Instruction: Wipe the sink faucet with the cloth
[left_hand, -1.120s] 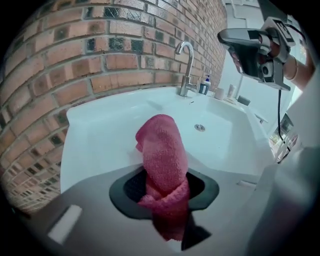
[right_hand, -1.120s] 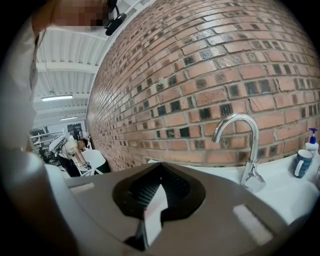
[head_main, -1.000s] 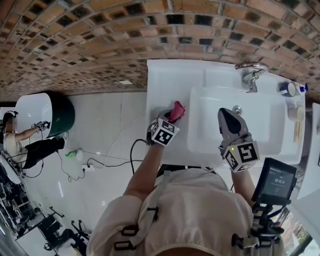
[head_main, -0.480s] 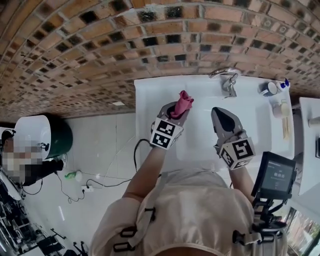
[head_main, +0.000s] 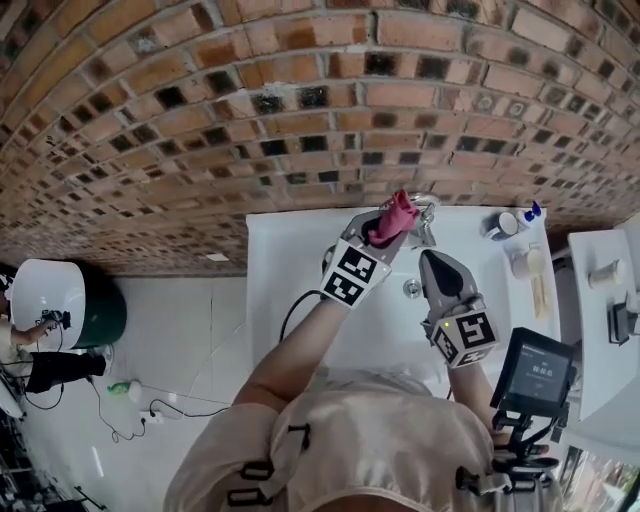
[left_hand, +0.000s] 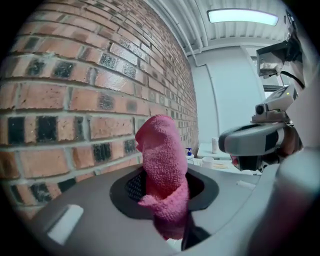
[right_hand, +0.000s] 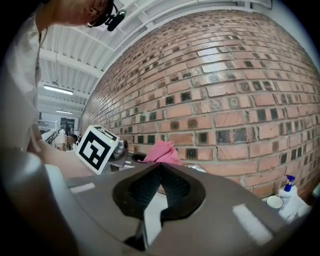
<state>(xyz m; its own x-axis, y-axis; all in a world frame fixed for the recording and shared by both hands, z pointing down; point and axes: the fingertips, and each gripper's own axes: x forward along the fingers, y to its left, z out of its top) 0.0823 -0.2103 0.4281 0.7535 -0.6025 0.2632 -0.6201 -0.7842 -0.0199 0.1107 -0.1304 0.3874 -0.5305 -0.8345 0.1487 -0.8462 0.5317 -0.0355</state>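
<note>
My left gripper (head_main: 385, 226) is shut on a pink cloth (head_main: 395, 216), held up against the brick wall just left of the chrome faucet (head_main: 427, 226). In the left gripper view the cloth (left_hand: 162, 175) stands upright, pinched between the jaws. Whether the cloth touches the faucet I cannot tell. My right gripper (head_main: 442, 262) hovers over the white sink (head_main: 290, 262), below the faucet, shut with nothing in it. From the right gripper view (right_hand: 161, 167) the cloth (right_hand: 161, 151) shows just ahead, with a bit of the faucet (right_hand: 196, 168) behind the jaw tips.
A blue-topped bottle (head_main: 528, 213) and a cup (head_main: 497, 226) stand on the sink's right rim. A screen device (head_main: 540, 375) hangs at my right side. The brick wall (head_main: 300, 100) rises right behind the faucet. Another basin (head_main: 50, 290) and a person (head_main: 40, 365) are far left.
The left gripper has lifted the cloth from the sink's left side up to the faucet. The right gripper has followed forward over the basin. My head has tilted toward the wall.
</note>
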